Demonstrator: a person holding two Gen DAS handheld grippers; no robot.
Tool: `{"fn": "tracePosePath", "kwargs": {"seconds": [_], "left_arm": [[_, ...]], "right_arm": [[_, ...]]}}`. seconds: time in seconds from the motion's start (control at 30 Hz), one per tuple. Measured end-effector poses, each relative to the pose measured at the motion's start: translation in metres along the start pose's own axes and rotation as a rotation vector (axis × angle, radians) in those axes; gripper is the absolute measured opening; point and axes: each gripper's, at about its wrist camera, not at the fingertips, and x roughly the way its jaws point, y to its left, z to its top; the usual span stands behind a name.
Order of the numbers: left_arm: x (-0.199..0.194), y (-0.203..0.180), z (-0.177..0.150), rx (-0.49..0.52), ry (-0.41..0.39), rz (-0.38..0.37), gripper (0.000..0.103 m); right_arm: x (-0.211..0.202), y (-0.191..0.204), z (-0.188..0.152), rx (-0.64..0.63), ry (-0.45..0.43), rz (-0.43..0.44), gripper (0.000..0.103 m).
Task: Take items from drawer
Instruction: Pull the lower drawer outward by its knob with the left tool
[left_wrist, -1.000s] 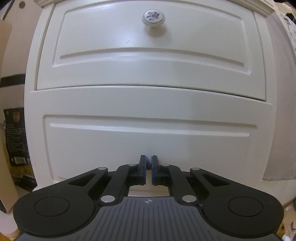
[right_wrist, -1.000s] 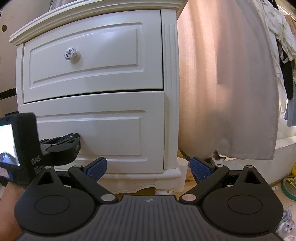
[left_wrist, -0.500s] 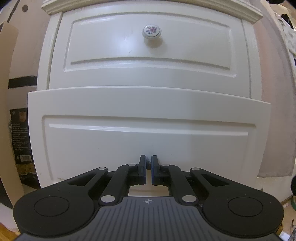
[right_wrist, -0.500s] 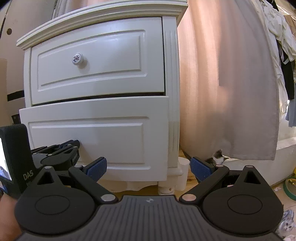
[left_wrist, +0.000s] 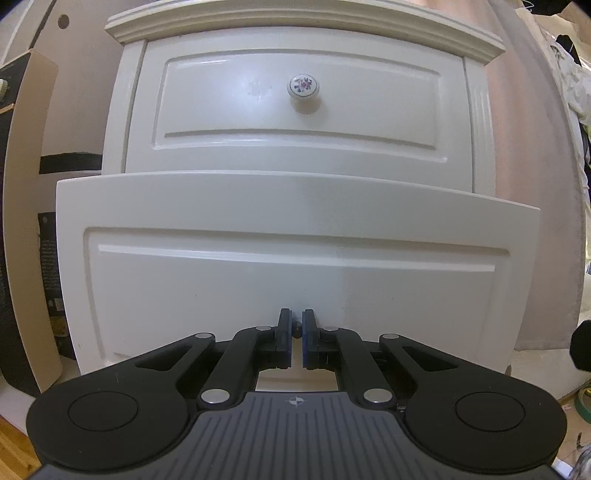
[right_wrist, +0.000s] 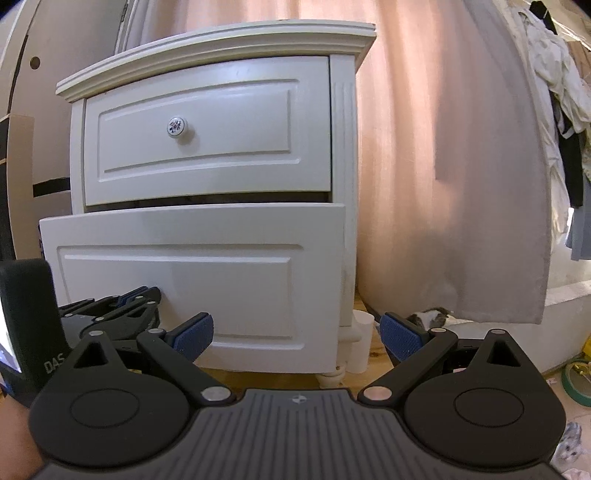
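At the bottom centre of the left wrist view, the left tool has its jaws drawn nearly together on something small and dark at the face of the lower drawer; it looks like the drawer's knob, though the fingers hide most of it. In the right wrist view the same tool shows at the lower left, its tips against that drawer front. The right tool sits at the bottom of its own view with its blue-padded jaws spread wide and nothing between them, clear of the furniture.

Behind the tools, the lower drawer stands out from the white nightstand, its front panel forward of the frame, with a dark gap along its top edge. Nothing inside the drawer can be seen from either camera. Above it the upper drawer sits flush and closed, with a round white knob painted with small flowers at its centre.

Farther back, a pink curtain hangs across the right half of the right wrist view. Clothes hang at the far right edge, and a roll of green tape lies on the floor in the lower right corner.
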Motion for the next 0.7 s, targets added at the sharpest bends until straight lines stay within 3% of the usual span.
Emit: {"fn": "tracePosePath", "kwargs": {"seconds": [0.7], "left_arm": [[-0.047,0.010,-0.003,0.017,-0.008,-0.023,0.002]], "right_arm": [[-0.056,-0.013,-0.008,0.009,-0.057,-0.025,0.103]]}}
